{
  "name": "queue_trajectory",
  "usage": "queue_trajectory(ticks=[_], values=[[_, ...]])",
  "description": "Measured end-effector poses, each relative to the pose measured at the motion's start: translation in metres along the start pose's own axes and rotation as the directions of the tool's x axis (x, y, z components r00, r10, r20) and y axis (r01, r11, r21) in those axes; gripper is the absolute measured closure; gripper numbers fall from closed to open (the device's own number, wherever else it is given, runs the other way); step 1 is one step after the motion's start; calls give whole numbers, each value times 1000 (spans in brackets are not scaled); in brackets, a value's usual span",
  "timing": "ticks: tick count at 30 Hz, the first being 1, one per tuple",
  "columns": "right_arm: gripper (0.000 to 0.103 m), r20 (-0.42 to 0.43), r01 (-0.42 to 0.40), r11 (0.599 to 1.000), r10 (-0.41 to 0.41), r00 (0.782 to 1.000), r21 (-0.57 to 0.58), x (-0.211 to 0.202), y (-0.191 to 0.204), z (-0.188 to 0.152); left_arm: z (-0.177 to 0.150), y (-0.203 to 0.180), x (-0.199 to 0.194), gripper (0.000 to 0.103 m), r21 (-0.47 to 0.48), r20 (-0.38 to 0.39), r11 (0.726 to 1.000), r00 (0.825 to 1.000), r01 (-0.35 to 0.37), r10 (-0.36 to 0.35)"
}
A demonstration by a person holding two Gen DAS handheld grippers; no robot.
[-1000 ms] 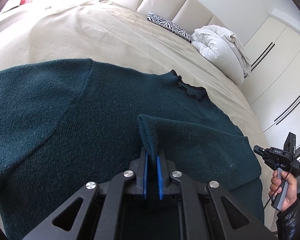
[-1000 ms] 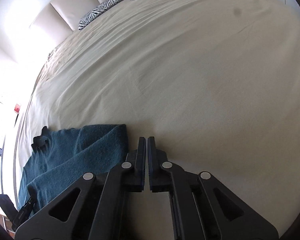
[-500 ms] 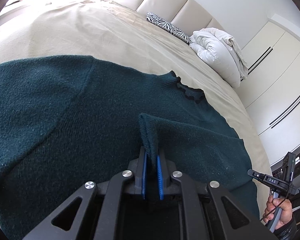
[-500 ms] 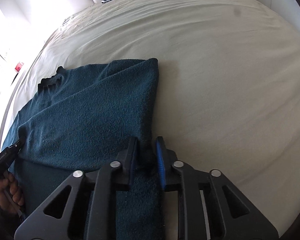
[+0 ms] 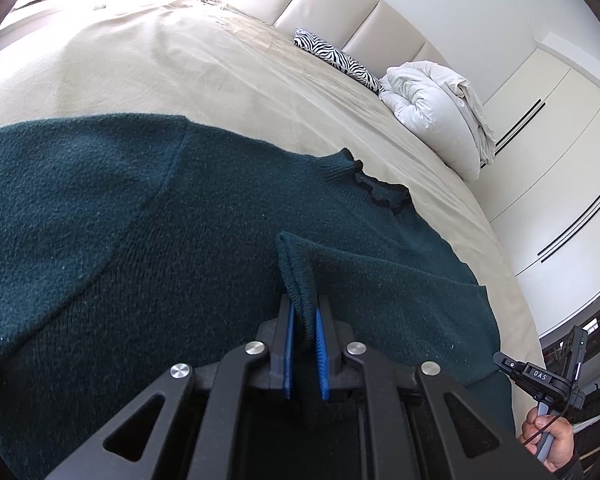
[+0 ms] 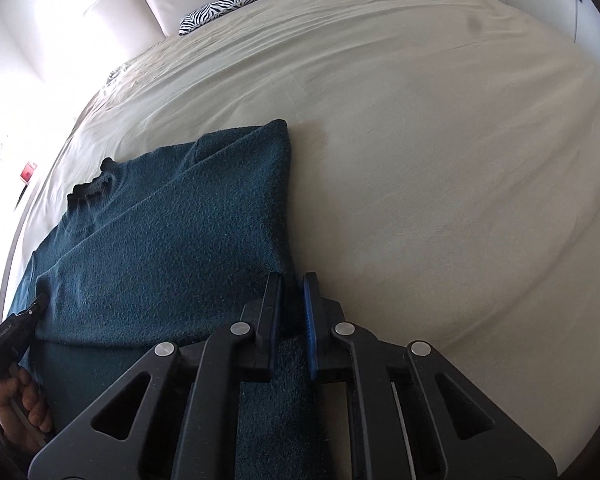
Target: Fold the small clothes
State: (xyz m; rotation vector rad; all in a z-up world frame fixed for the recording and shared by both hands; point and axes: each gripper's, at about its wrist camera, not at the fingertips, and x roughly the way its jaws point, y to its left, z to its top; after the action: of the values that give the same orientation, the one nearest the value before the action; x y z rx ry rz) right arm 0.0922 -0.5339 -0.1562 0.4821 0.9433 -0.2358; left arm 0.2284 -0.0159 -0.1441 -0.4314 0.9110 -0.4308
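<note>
A dark teal knit sweater [image 5: 140,240] lies flat on the beige bed, its frilled collar [image 5: 380,188] towards the headboard. My left gripper [image 5: 304,312] is shut on a raised fold of the knit. In the right wrist view the sweater [image 6: 180,240] lies with its right side folded inward. My right gripper [image 6: 292,284] sits at the sweater's near right edge, its jaws closing on the fabric between the pads. Each view catches the other hand-held gripper at its edge: the right one [image 5: 540,380] and the left one [image 6: 16,328].
The beige bed sheet [image 6: 440,160] stretches wide to the right of the sweater. A zebra-print pillow [image 5: 336,56] and a bundled white duvet [image 5: 432,108] lie near the padded headboard. White wardrobe doors [image 5: 548,168] stand beyond the bed's edge.
My right gripper swung from bare sheet over to the sweater's right edge and took the fabric between its jaws. The left gripper kept its hold and stayed put.
</note>
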Motion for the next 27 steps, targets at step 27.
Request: queue_trajectory(ticks=[27], values=[[80, 49, 129, 992, -128, 991, -15, 52, 29, 71, 10, 2, 7, 90, -1, 35, 1000, 999, 16, -16]])
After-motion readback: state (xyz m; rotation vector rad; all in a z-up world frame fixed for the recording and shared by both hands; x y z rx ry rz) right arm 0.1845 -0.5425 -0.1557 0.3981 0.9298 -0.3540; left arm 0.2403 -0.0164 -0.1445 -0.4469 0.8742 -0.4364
